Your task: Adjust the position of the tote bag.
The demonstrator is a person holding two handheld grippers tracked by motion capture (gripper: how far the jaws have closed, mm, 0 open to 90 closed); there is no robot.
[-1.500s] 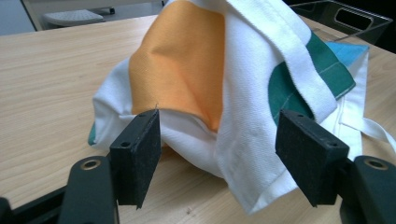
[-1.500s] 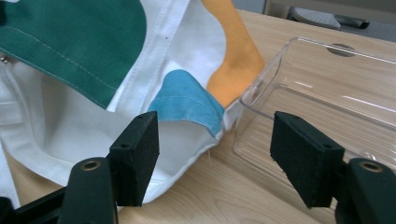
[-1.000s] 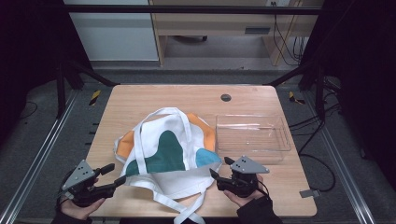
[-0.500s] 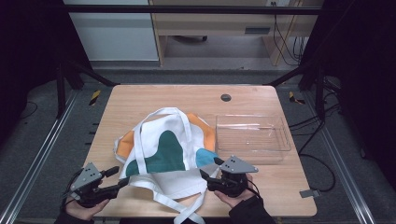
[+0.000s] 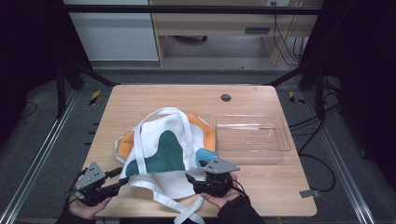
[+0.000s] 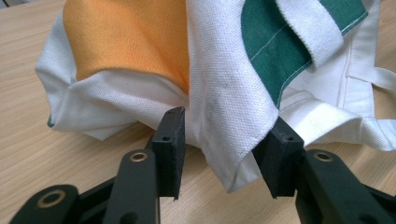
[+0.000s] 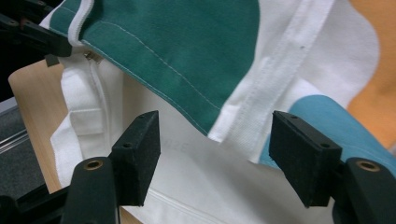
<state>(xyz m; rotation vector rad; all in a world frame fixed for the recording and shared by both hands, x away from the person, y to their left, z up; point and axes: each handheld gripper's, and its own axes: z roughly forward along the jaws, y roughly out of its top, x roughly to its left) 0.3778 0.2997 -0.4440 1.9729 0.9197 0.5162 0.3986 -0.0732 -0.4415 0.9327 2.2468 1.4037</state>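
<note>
A white cloth tote bag (image 5: 159, 126) with green, orange and blue patches lies crumpled on the wooden table (image 5: 154, 98). My left gripper (image 5: 120, 177) is at the bag's near left corner. In the left gripper view a hanging fold of white cloth (image 6: 224, 116) fills the gap of that gripper (image 6: 224, 140), whose jaws have just been closing; the pads stand beside the fold without squeezing it. My right gripper (image 5: 191, 183) reaches over the bag's near right edge. It (image 7: 215, 154) is open above white cloth and the green patch (image 7: 187, 42), with a blue patch (image 7: 322, 121) at its right jaw.
A clear plastic tray (image 5: 252, 161) stands to the right of the bag, close behind the right gripper. The bag's white straps (image 5: 182, 210) trail to the table's near edge between the hands. A dark round hole (image 5: 226, 97) marks the far side of the tabletop.
The right gripper has slid left onto the bag's near edge. The left gripper has stayed in place while its jaws narrowed around the white fold.
</note>
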